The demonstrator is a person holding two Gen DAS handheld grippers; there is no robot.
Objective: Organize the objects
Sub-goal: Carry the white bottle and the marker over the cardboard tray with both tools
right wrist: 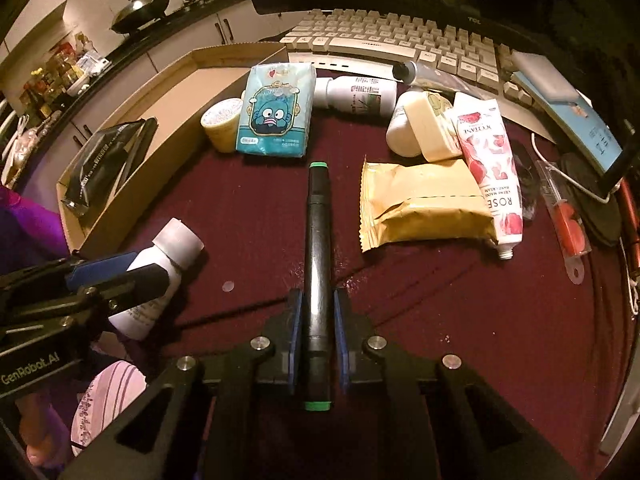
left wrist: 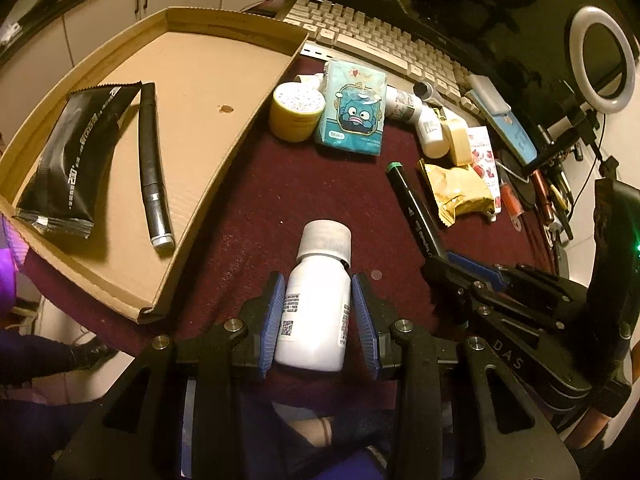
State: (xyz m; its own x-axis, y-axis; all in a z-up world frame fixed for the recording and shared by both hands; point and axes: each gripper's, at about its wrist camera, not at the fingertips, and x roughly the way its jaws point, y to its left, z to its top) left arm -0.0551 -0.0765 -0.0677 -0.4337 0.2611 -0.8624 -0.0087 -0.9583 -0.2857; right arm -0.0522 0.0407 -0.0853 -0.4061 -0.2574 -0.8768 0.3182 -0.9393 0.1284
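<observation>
My left gripper [left wrist: 319, 284] is shut on a small white bottle [left wrist: 316, 308] with a ribbed white cap, its blue pads pressed on both sides of the body, just right of the cardboard tray [left wrist: 224, 64]. The tray holds a black sachet [left wrist: 72, 152] and a black pen-like tube [left wrist: 152, 164]. My right gripper [right wrist: 319, 296] is shut on a black marker [right wrist: 318, 264] with green ends, which lies along the fingers above the dark red table. The same marker [left wrist: 416, 212] and right gripper [left wrist: 460, 264] show at the right of the left wrist view.
Behind lie a teal tissue pack [right wrist: 276, 112], a yellow jar [right wrist: 222, 124], a white bottle [right wrist: 356, 94], a gold snack packet [right wrist: 424, 204], a rose hand-cream tube [right wrist: 490, 168] and a cream case [right wrist: 430, 130]. A keyboard [right wrist: 400, 44] and a ring light [left wrist: 602, 60] stand further back.
</observation>
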